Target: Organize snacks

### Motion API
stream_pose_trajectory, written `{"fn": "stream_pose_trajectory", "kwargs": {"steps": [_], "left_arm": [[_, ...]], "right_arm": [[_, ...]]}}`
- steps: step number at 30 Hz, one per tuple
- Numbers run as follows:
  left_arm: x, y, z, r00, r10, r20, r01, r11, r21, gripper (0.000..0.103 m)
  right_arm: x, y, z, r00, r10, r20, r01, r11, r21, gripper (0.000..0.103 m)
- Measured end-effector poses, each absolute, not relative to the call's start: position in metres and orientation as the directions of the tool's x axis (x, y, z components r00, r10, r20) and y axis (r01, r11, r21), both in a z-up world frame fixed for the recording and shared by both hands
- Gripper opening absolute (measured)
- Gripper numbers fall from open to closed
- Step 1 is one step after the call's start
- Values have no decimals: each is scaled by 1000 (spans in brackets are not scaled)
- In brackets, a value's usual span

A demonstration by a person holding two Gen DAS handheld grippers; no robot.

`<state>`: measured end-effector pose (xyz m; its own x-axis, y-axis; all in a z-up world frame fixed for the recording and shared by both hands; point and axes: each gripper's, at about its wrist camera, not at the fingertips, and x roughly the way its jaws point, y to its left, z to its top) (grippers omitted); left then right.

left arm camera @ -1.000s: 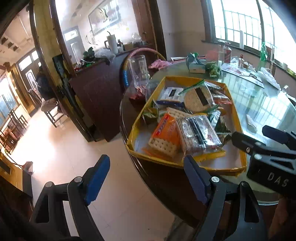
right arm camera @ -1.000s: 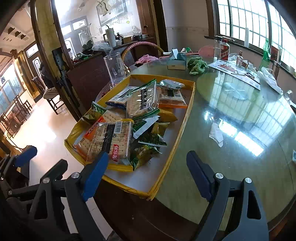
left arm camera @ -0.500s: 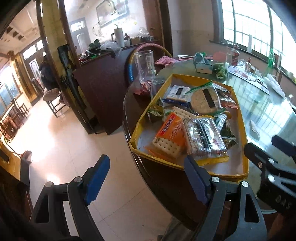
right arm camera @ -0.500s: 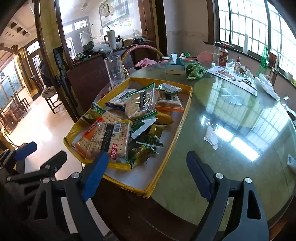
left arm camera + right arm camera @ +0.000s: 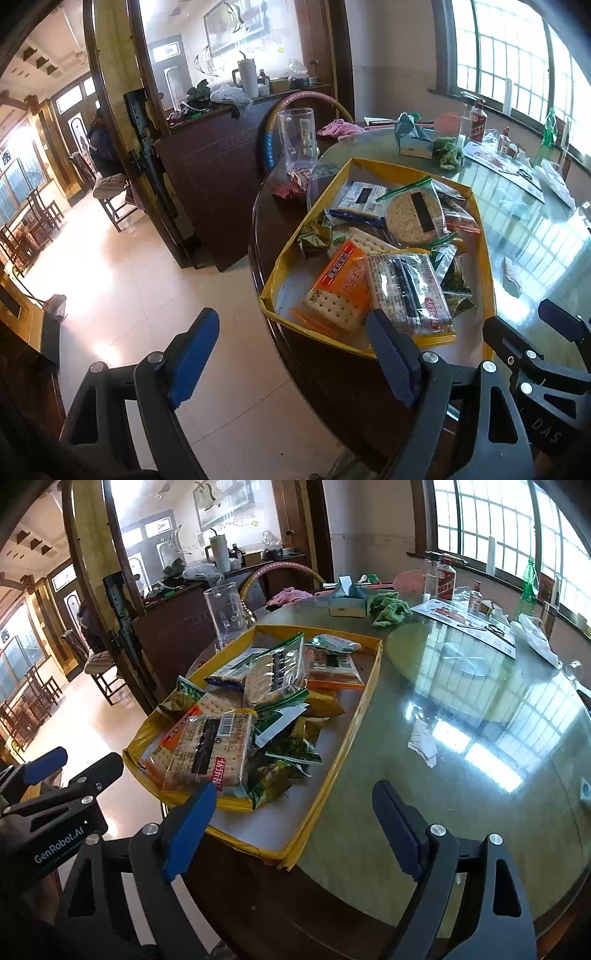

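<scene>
Both cameras drawn back and up since a second ago; tray sits farther off, more floor in left view. Left gripper spread wide, empty, off table edge. Right gripper likewise agape, empty, over near tray corner. Yellow tray at edge of glass table; snack packets heaped loose inside, cracker pack nearest, orange pack beside. Farther: tall plastic jar. Stage unclear: heap fits either sorting ahead or snacks already gathered. Any pick calls for lowering over one packet.
</scene>
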<state>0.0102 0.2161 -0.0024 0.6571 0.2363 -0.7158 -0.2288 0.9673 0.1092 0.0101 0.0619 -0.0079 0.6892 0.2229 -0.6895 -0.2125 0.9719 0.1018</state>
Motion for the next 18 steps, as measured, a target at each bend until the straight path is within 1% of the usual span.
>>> {"fn": "stream_pose_trajectory", "kwargs": {"steps": [5, 18], "left_arm": [[10, 213, -4, 656, 266, -706, -238, 961, 142, 82], [14, 214, -6, 648, 258, -717, -227, 964, 142, 82]], "right_arm": [[11, 62, -11, 685, 225, -693, -215, 971, 103, 86], [16, 63, -15, 669, 230, -707, -216, 970, 111, 86]]}}
